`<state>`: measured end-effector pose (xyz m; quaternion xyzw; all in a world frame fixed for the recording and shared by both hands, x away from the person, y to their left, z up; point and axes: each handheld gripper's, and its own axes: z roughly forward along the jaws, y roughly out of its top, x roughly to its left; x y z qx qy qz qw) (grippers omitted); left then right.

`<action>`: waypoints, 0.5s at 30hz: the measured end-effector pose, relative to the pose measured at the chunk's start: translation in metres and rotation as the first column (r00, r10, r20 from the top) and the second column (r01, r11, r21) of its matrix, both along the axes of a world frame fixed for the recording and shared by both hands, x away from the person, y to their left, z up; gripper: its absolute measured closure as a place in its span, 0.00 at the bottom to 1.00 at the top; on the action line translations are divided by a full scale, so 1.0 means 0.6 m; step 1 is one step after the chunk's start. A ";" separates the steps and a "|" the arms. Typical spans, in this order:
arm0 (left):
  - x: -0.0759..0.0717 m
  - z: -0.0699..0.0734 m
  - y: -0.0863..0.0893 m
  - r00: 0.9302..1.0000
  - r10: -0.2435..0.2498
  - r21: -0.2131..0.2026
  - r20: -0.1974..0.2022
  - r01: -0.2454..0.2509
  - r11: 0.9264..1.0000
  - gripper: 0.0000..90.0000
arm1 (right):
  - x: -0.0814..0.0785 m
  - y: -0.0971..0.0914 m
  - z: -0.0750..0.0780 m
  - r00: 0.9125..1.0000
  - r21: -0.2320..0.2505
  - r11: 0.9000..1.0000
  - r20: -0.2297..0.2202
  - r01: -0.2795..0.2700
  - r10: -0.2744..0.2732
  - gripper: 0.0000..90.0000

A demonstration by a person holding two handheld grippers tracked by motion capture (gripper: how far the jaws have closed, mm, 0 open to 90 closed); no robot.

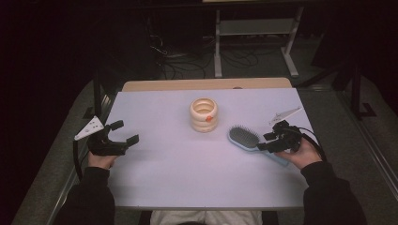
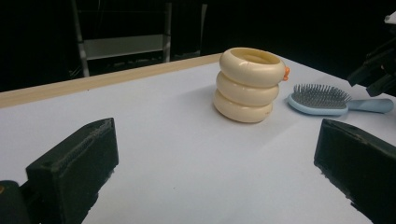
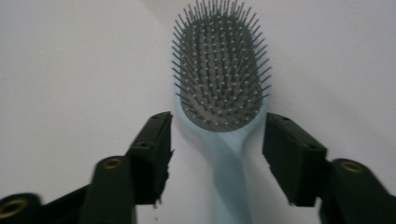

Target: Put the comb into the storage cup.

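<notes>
**Brush lying loose between spread tongs — a careless move could knock it askew**

The right tongs [image 3: 217, 154] stand spread, one jaw on either side of the pale blue neck of the hairbrush [image 3: 219, 88], with clear gaps on both sides; nothing is pinched. The brush lies flat on the counter [image 1: 164, 154], bristles up, at the person's right, its head pointing toward the middle and its handle running back under the right hand [image 1: 300, 152].

From where I stand, the risk sits right there. The jaws straddle the handle closely, so if the hand swings sideways before it is clear, one jaw could catch the neck and spin the brush across the smooth surface. If instead the jaws close again, they would meet a tapering part of the handle, where I'd guess a grip could slide toward the narrower end and tip the heavy head down.

Just beyond the brush head stands the cream ring-stack holder [image 1: 204, 114], upright and near enough that a shoved brush might nudge it.

The left tongs [image 1: 123, 136] hover at the far left edge, also spread wide and empty, well apart from everything; I see little trouble coming from that side.
</notes>
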<state>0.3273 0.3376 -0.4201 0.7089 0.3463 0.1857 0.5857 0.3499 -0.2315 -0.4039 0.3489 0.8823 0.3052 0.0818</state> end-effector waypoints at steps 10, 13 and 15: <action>-0.001 0.001 0.000 1.000 0.000 -0.003 0.003 0.000 1.000 0.00 | 0.005 0.006 0.016 1.000 -0.040 0.999 0.014 0.016 -0.016 0.00; -0.001 0.000 0.000 1.000 0.001 -0.004 0.003 0.000 1.000 0.00 | 0.008 0.005 0.014 1.000 -0.039 0.999 -0.001 0.019 -0.019 0.00; 0.000 0.000 0.000 1.000 0.000 -0.003 0.003 0.000 1.000 0.00 | 0.010 0.003 0.012 1.000 -0.038 0.999 -0.011 0.009 -0.010 0.00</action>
